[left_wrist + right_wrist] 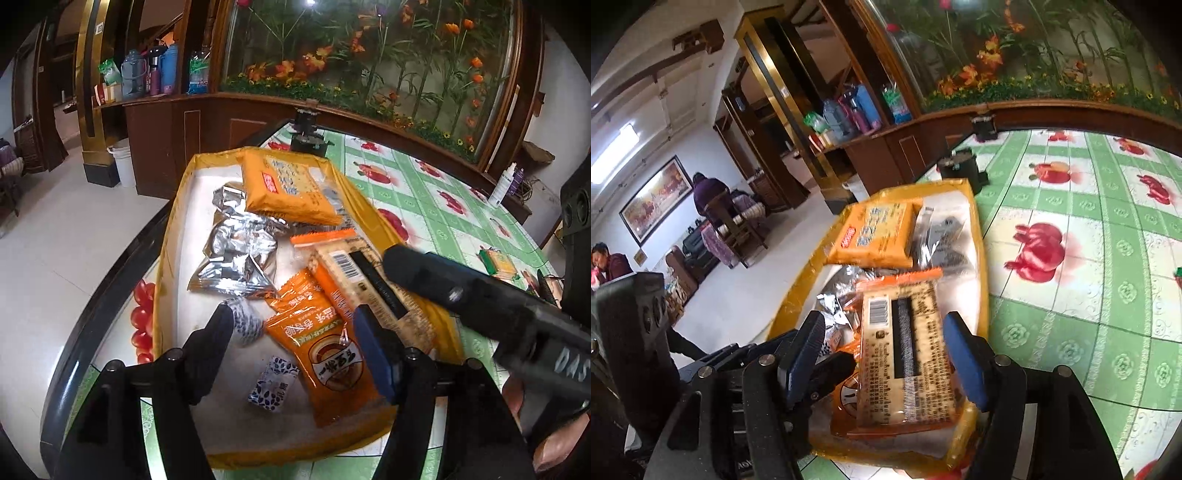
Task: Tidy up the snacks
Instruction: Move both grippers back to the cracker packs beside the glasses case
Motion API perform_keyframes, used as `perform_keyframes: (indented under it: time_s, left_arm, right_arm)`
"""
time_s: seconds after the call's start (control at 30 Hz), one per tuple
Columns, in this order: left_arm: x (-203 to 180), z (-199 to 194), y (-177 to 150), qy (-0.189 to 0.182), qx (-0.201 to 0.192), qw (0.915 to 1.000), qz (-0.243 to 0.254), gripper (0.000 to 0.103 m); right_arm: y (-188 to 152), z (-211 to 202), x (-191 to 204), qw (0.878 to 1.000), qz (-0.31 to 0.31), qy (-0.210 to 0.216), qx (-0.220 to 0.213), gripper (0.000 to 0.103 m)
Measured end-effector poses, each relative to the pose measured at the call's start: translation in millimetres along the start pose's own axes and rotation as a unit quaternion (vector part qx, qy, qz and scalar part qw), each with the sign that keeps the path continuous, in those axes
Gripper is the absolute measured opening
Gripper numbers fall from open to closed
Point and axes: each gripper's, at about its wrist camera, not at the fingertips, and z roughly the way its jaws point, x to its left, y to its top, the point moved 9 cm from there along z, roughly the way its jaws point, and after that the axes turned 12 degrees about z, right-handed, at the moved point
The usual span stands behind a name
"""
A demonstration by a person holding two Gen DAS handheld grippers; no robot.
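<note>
Yellow-rimmed tray [173, 236] with white floor, set on green checked tablecloth [436, 206] printed with red fruit. Left gripper [295, 328] above near end of tray, jaws apart, nothing pressed between the pads; orange sachet [325, 354] lying flat on tray floor between the fingers, closer to the blue-padded finger [373, 354]. Small blue-and-white patterned sweet [273, 384] just short of the fingertips, toward the camera; round patterned wrapper [245, 321] touching the inner side of the other finger. Beyond the fingertips: crumpled silver foil packet [232, 254], then flat orange cracker pack [291, 188] at far end of tray. Long cream packet with barcode and black stripe [365, 280] beyond the blue-padded finger, partly over the orange sachet, running toward the tray's right rim. Right gripper [882, 354] over same tray, jaws apart, cream barcode packet [905, 365] lying lengthwise between the fingers; pads [964, 365] on either side, contact with packet not determinable. One finger of right gripper seen in left view reaching over tray rim at the cream packet. Green-and-yellow snack [496, 262] on cloth, well outside the tray, beyond the right gripper.
</note>
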Motion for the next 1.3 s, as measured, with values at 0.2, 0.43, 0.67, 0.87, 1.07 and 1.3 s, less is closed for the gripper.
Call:
perform_keyframes:
  time_s: [0.2,0.43,0.67,0.87,1.07,1.3]
  left_arm:
    - [-16,-16,9,-0.007,-0.013,0.9996,0.023,0.067]
    - [-68,-29,21,-0.031,-0.026,0.9962,0.077,0.068]
    - [-155,-23,40,-0.082,-0.023,0.9832,0.162,0.078]
    - [-252,16,65,-0.134,0.000,0.9591,0.249,0.080]
    - [-308,83,103,-0.139,0.021,0.9512,0.275,0.080]
    - [-338,152,120,-0.167,0.061,0.9514,0.251,0.080]
  right_arm:
    - [27,-31,-34,0.998,0.043,-0.013,-0.045,0.071]
    - [46,-81,-100,0.988,0.105,-0.066,-0.088,0.071]
    - [43,-164,-188,0.966,0.188,-0.102,-0.144,0.071]
    - [24,-253,-257,0.936,0.237,-0.149,-0.215,0.071]
    - [17,-288,-286,0.919,0.278,-0.140,-0.241,0.071]
    - [13,-291,-293,0.917,0.296,-0.120,-0.238,0.071]
